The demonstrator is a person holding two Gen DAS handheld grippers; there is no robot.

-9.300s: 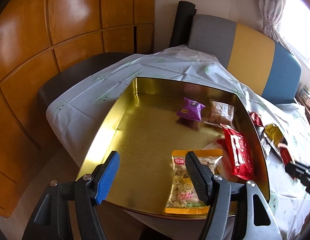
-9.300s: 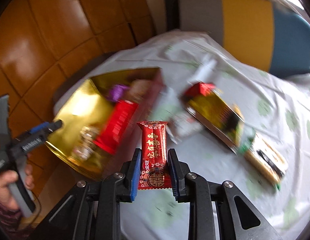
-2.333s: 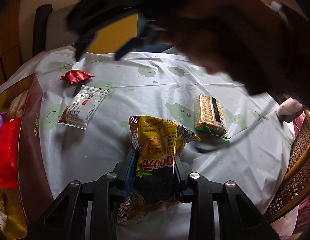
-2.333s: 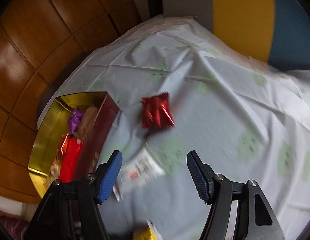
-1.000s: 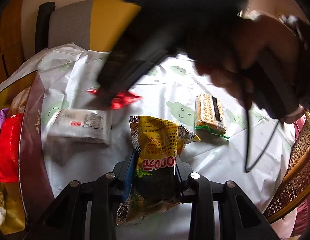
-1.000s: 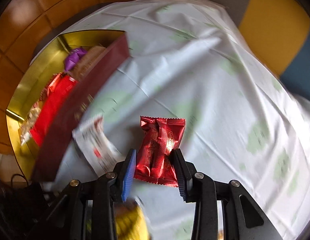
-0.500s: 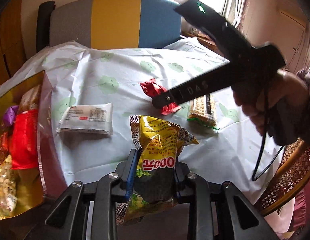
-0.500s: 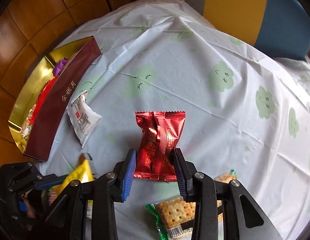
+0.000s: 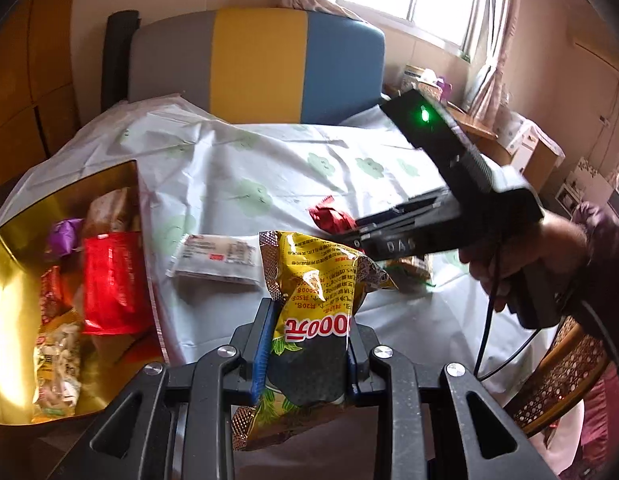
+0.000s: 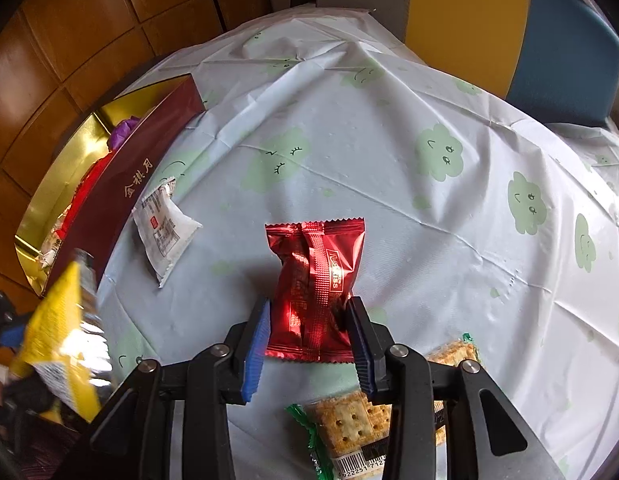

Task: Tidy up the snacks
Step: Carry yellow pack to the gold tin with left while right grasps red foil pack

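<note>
While both tongs clench packets, only the right view shows crackers (image 10: 351,426)

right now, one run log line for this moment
left gripper: shut on yellow snack bag | right gripper: shut on red foil packet | on tablecloth: white sachet, cracker pack

left gripper (image 9: 307,344) jaws clamp yellow snack bag (image 9: 313,292) | gold box (image 9: 13,240) at left

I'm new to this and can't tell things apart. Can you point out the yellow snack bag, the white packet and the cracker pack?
yellow snack bag (image 9: 315,280), left wrist view, printed upper half.
white packet (image 10: 163,226), right wrist view, label middle.
cracker pack (image 10: 345,426), right wrist view, top cracker.
</note>
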